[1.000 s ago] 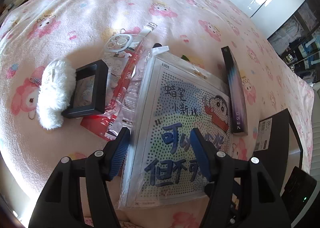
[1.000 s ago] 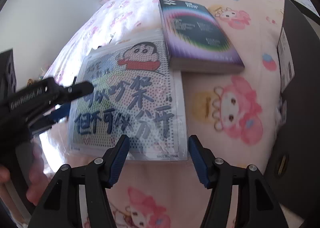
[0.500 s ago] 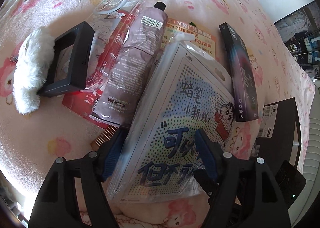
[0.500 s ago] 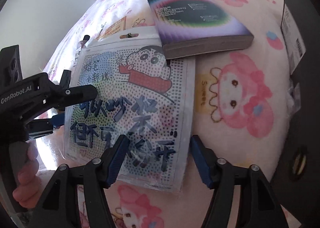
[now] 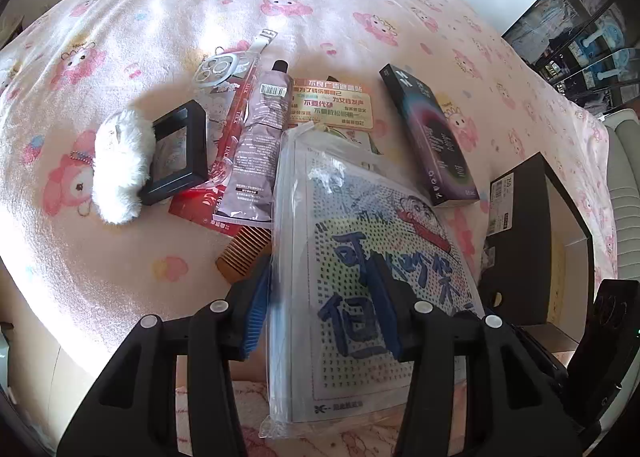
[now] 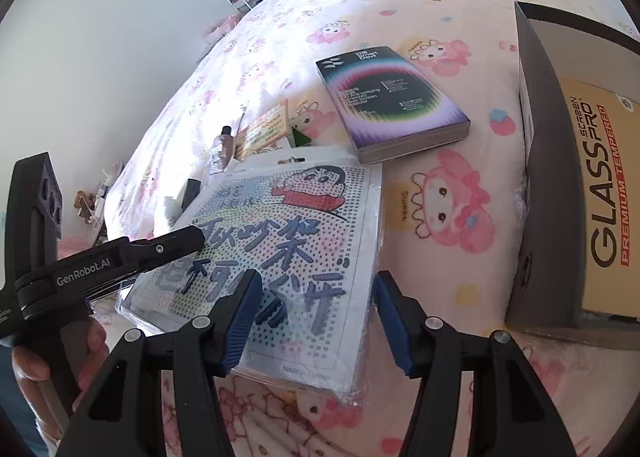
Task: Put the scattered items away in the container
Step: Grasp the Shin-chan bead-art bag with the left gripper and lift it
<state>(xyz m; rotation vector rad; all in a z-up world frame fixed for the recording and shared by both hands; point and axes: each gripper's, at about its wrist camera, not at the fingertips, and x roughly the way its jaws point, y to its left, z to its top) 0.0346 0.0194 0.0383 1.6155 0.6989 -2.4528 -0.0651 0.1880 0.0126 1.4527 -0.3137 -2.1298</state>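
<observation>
Edges first: the plastic-bagged bead kit (image 5: 360, 257), a flat rectangular pack printed with a cartoon boy and bold blue characters, has its left long edge lifted off the bedspread (image 5: 120, 57) and pinched by the left gripper (image 5: 322, 309), whose blue pads have just been closing and now press on the pack from either side. Beyond the kit's far right corner lies a dark box with a rainbow cover (image 5: 430, 137), close to it, not clearly touching. Left of the kit, a grey squeeze tube (image 5: 260, 153), a ridged wooden comb (image 5: 248, 249), a red card, a black frame-shaped box (image 5: 176, 153) and a fluffy white plush (image 5: 120, 165) crowd together, the comb just beside the kit's raised edge. To the kit's right stands the open black container (image 5: 532, 233), a bare strip of bedspread between them. In the right wrist view the right gripper (image 6: 316, 317) hangs over the kit's near edge with jaws wide, having just narrowed a little, its pads not visibly pressing anything; the container's grey wall (image 6: 536, 177) rises to the kit's right with a printed carton inside. Soft pink fleece with cartoon figures covers the bed; a white wall and grey cabinets lie beyond.
</observation>
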